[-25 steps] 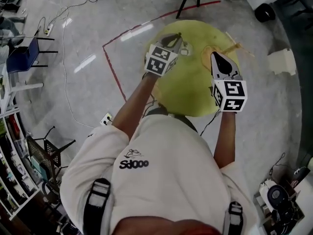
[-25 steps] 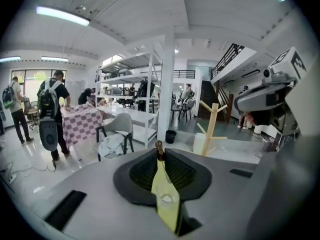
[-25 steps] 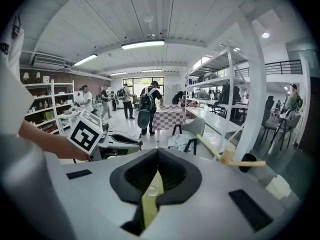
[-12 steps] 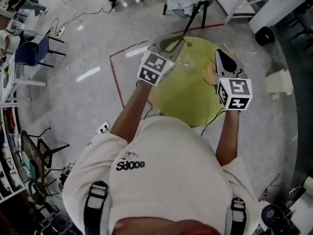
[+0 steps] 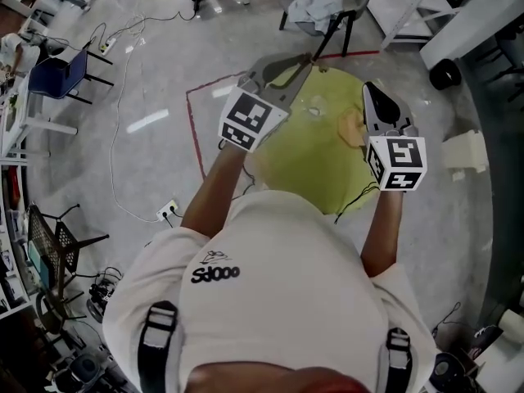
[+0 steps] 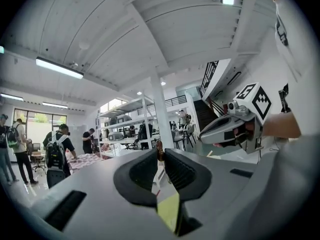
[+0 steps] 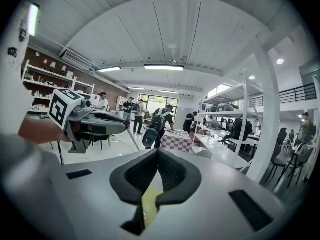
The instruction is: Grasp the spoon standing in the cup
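Both pairs are pinched narrow and empty, left tongs (image 5: pixel 304 58) and right tongs (image 5: pixel 371 91) above the yellow table (image 5: pixel 303 166). I should open one wide before lowering toward the spoon.

Left claw (image 5: pixel 301 59) raised — now reaching beyond yellow table's (image 5: pixel 311 174) far edge.

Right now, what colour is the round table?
The table is yellow-green, clearest in the head view.
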{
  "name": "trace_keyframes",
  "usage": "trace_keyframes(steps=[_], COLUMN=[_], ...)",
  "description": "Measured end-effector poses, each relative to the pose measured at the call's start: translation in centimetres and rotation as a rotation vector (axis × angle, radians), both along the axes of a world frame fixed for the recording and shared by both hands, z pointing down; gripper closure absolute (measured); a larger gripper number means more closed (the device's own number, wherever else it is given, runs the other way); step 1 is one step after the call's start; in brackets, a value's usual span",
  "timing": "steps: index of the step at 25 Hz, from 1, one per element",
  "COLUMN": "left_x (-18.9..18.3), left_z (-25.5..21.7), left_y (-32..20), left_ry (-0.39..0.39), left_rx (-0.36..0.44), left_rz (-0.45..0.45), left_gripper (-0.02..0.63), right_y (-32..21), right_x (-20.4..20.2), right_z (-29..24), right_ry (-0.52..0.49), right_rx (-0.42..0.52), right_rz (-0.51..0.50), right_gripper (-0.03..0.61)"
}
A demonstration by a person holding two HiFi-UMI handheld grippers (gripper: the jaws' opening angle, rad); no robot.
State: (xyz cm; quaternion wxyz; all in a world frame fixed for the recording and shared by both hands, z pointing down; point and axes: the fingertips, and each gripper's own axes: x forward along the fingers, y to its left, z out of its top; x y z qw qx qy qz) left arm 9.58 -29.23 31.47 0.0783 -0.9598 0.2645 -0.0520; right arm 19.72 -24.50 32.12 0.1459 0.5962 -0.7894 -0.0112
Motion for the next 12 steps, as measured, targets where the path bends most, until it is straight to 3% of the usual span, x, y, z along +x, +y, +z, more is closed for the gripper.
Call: trace_keyframes(steps=[12], left_x=[-0.15], left_z=[0.23], left_y=[0.31], left_ry=[-0.003], left_rx=[0.005], left_rz=[0.007], left_gripper=[0.549], right_y=[0.16], right_x=[-0.87], right_z=[0.31], right_ry=[0.038], right_rx=[-0.012], right_rz=[-0.017], right_gripper=[0.557])
